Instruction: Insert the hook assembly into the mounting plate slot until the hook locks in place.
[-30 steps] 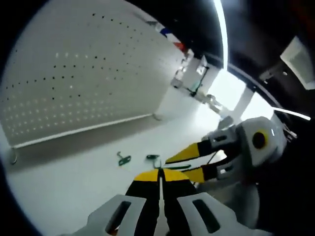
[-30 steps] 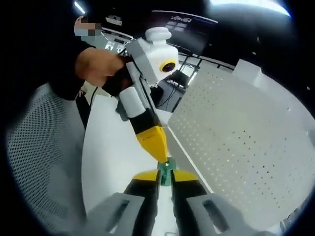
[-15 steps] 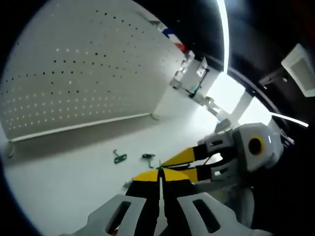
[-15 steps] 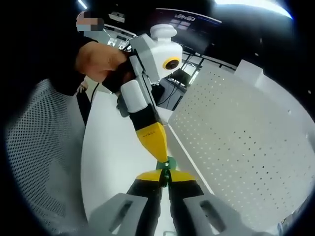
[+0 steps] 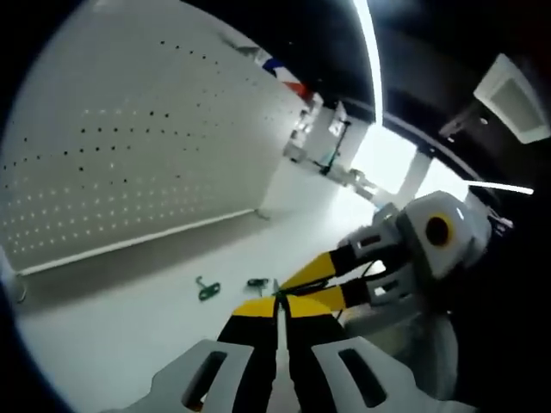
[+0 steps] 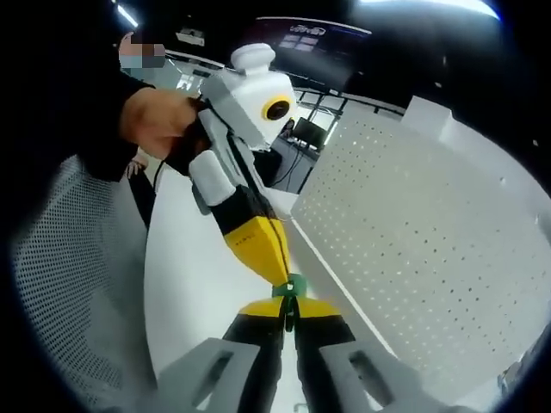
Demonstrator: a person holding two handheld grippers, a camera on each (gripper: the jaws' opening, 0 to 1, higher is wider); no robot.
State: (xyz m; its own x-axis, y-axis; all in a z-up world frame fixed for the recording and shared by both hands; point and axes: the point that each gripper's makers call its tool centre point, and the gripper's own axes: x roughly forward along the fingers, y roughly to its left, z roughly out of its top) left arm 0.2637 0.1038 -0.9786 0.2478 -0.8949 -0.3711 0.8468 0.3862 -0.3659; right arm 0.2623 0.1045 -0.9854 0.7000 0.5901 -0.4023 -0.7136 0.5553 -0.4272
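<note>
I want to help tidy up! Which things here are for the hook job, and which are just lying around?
For the job:
small green hook piece, pinched between both grippers' yellow tips
white perforated pegboard panel

Just lying about:
two loose green hooks on the white table
white mesh chair

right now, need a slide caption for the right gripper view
Both grippers, right and left, pinch a small green hook tip to tip beside the white pegboard.

A white table [image 5: 103, 344] carries two small green hooks [image 5: 207, 289] (lying near each other).
</note>
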